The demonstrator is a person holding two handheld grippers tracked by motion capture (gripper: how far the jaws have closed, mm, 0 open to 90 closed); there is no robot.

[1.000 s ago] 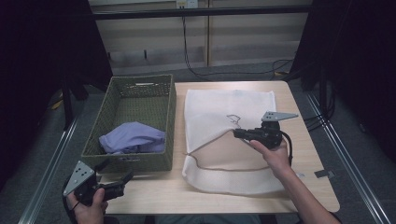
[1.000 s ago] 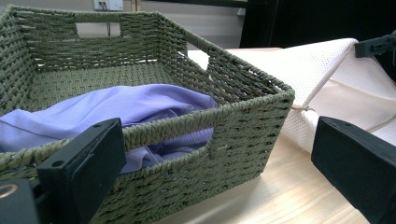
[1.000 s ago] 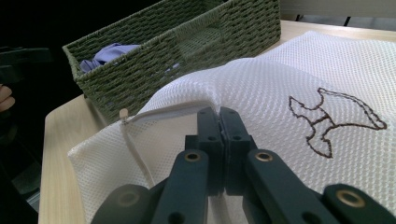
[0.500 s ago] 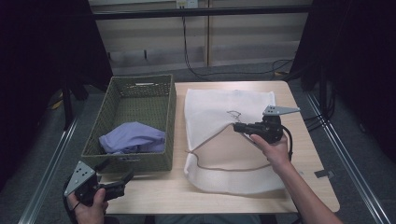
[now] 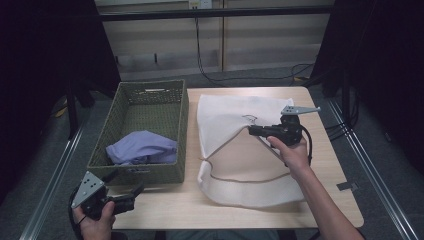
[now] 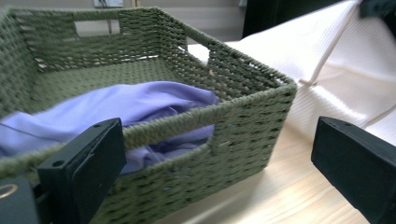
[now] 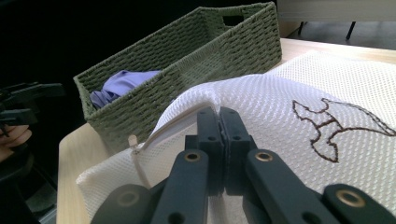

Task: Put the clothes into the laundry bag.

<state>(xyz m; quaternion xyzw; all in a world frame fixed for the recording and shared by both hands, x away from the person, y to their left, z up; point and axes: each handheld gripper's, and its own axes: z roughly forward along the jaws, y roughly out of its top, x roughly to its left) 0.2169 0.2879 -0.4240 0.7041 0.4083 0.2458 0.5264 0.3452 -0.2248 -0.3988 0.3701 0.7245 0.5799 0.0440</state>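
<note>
A white mesh bag (image 5: 227,112) with a brown stitched figure lies on the wooden table (image 5: 325,200). My right gripper (image 5: 251,131) is shut on the bag's upper edge and holds that layer off the lower one, so the mouth gapes toward the basket. In the right gripper view the jaws (image 7: 219,114) pinch the mesh bag (image 7: 280,107) at its hem. My left gripper (image 5: 126,183) stands open at the table's front left corner with nothing between its fingers. In the left gripper view, the left gripper (image 6: 217,140) faces the basket's near corner.
A green woven basket (image 5: 150,86) stands left of the bag with a purple cloth (image 5: 142,147) bunched at its near end. The basket (image 6: 243,116) and purple cloth (image 6: 130,105) sit close ahead of the left jaws. Black cables run behind the table.
My right gripper has drawn the bag's top edge slightly up and toward the far left, and the mouth gapes wider. The left gripper has stayed put.
</note>
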